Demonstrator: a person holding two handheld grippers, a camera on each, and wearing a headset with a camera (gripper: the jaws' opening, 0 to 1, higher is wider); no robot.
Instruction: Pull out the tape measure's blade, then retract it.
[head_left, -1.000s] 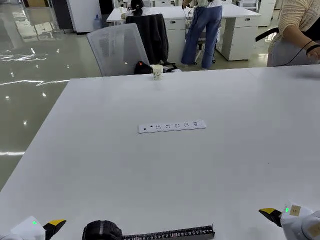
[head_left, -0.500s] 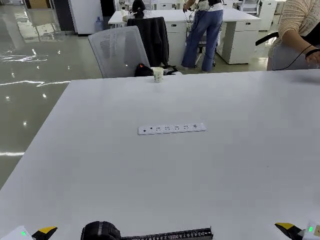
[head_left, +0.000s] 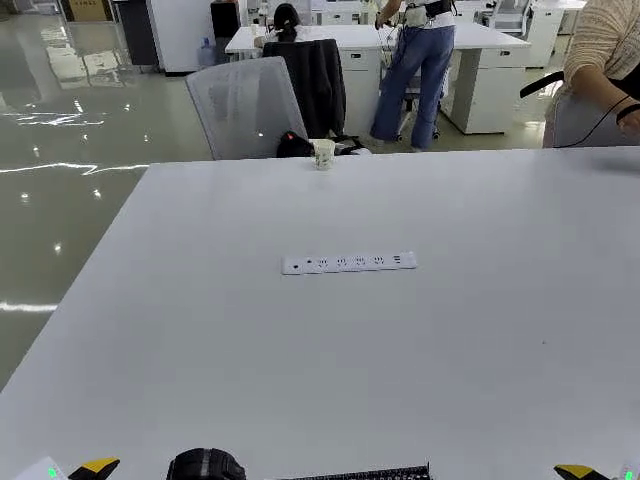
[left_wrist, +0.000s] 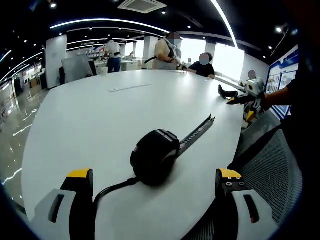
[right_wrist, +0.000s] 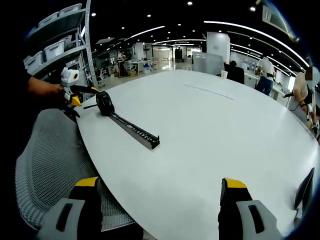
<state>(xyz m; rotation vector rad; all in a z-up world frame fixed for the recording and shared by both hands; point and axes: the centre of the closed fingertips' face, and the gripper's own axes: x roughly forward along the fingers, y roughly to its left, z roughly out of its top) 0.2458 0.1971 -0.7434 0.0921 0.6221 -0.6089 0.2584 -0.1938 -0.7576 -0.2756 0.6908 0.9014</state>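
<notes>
The black tape measure (left_wrist: 155, 155) lies on the white table (head_left: 330, 350) at its near edge. Its blade (left_wrist: 197, 132) is pulled out a short way and lies flat. My left gripper (left_wrist: 154, 175) is open, one jaw on each side of the case and just short of it, touching nothing. My right gripper (right_wrist: 161, 183) is also open and holds nothing. It hangs well back from the blade's end (right_wrist: 152, 142). In the head view, the case (head_left: 205, 467) sits at the bottom edge, with a yellow fingertip (head_left: 95, 466) to its left and another fingertip (head_left: 580, 472) far right.
A white power strip (head_left: 349, 263) lies mid-table and a paper cup (head_left: 323, 153) stands at the far edge. A grey mesh chair (head_left: 245, 105) stands behind the table, another mesh chair (right_wrist: 45, 165) at the near edge. A person (head_left: 600, 70) is at the far right corner.
Both grippers have drawn back toward the table's near edge, the right one also farther right. The tape measure and its blade lie as before. The head camera has shifted slightly.
</notes>
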